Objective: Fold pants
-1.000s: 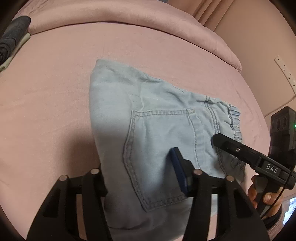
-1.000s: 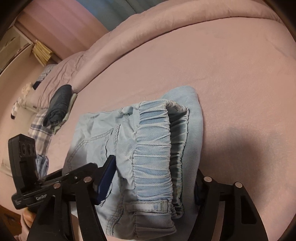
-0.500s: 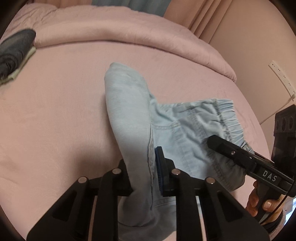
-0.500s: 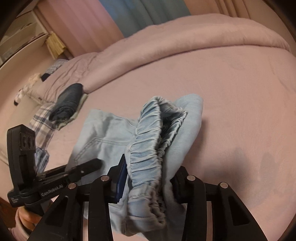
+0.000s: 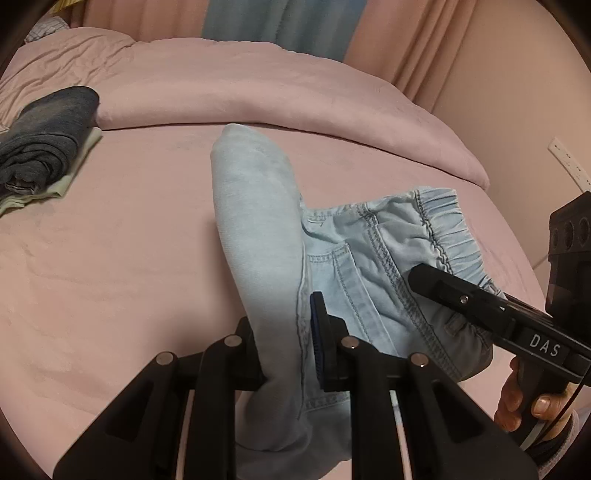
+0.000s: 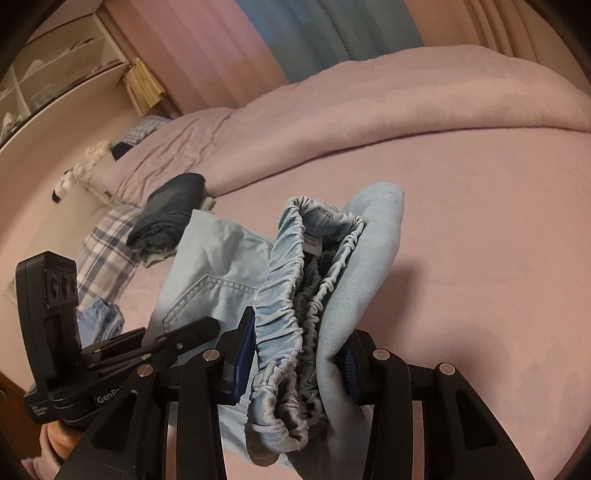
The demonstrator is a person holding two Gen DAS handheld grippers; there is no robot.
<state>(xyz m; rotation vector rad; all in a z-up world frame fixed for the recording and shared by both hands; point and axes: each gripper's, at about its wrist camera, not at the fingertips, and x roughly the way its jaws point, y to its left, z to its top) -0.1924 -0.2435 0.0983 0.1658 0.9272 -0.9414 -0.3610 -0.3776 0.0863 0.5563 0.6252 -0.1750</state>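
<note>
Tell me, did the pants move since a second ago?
Yes. The pants were lying flat on the bed; now both grippers pinch them and they are lifted upward off it, bunched, toward the pink duvet.

**Colours on the bed**

I see pale blue denim pants (image 5: 258, 236) with a gathered waistband on a dusty pink bedspread (image 5: 110, 258). A dark grey folded garment (image 5: 44, 140), a blue-and-white plaid cloth (image 6: 107, 254), and what I take for teal curtains (image 6: 332, 33).
</note>
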